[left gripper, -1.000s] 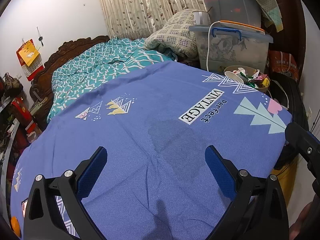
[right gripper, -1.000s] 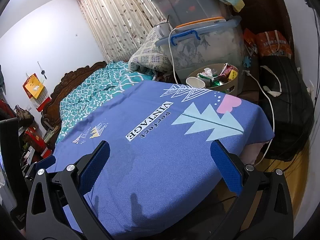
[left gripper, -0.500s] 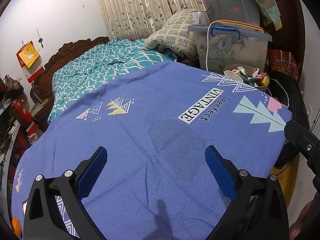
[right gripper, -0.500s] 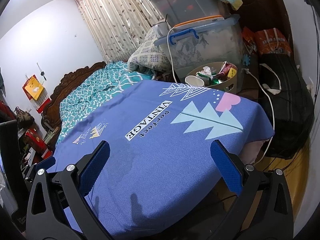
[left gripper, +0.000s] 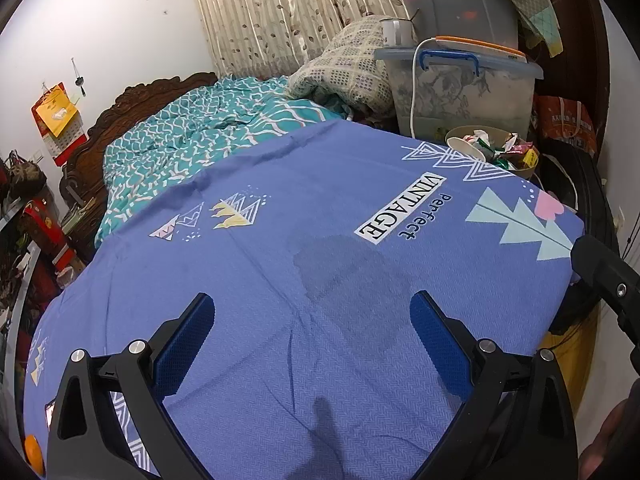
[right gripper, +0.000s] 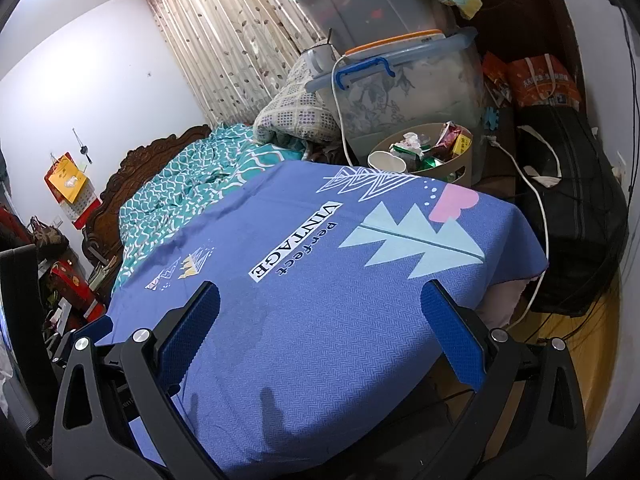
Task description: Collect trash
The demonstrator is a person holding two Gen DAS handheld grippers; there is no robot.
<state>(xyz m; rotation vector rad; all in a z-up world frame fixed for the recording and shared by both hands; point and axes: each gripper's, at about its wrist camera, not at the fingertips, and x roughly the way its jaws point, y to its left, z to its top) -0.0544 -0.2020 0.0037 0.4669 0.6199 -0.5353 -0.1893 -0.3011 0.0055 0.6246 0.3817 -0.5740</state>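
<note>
I see both my left hand-held gripper and right hand-held gripper spread, empty, over the blue-clothed surface; trash fills the beige basket beyond its far edge.

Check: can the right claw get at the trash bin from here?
Probably yes. The right claw is open and empty, and only flat blue cloth lies between it and the bin past the far edge, though it is a long stretch.

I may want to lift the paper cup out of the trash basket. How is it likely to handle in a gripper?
The paper cup looks thin-walled and empty, so probably very light and easily crushed by a firm squeeze. It lies tilted on the basket rim, mouth showing, so a nudge might tip or roll it. Both the left gripper and right gripper are open and empty.
</note>
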